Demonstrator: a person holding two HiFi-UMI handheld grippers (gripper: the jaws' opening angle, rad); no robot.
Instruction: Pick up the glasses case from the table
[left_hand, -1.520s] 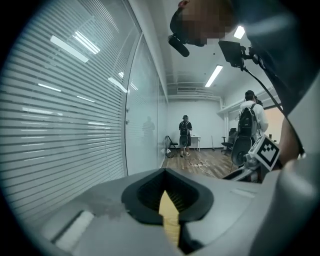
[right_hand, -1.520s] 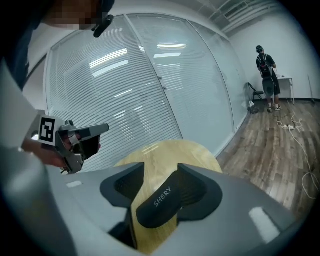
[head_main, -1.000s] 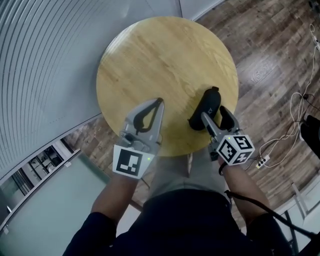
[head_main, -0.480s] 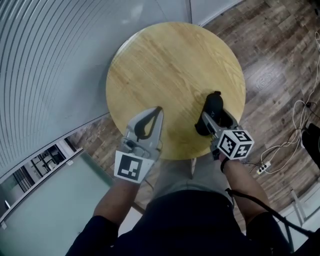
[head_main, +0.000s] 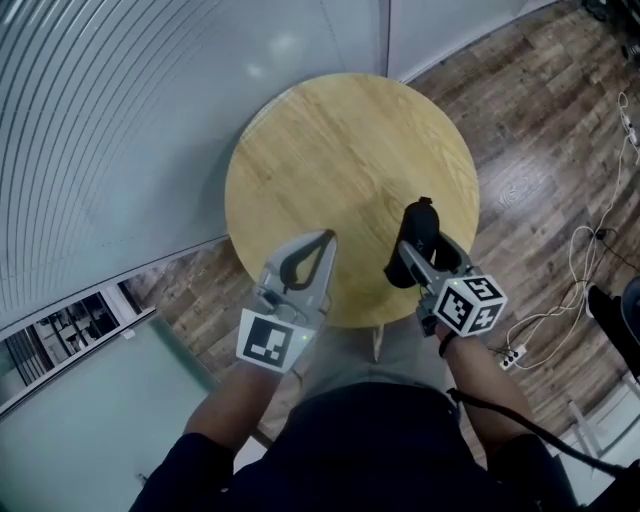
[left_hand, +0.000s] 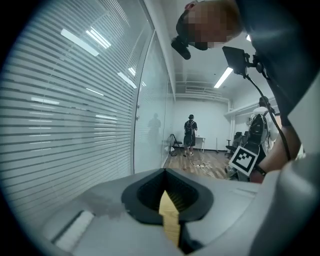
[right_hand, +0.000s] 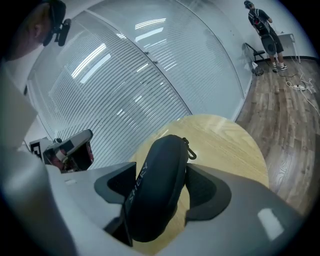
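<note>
A black oval glasses case (head_main: 420, 232) (right_hand: 157, 185) sits lengthwise between the jaws of my right gripper (head_main: 426, 252) (right_hand: 162, 172). Those jaws are closing, and both dark pads press on the case's sides. The case hangs a little above the near right part of the round wooden table (head_main: 330, 150) (right_hand: 227, 142). A small loop sticks out of its far end. My left gripper (head_main: 327, 237) (left_hand: 165, 173) hovers over the table's near edge, its tips together with nothing between them.
A curved glass wall with blinds (head_main: 110, 130) runs along the left. Wood flooring with a white cable and power strip (head_main: 514, 355) lies to the right. A person (left_hand: 190, 135) (right_hand: 265, 30) stands far across the room.
The right jaws have closed in on the case, and the case has come up off the tabletop. Both grippers have risen slightly, and the left one has stayed shut.
</note>
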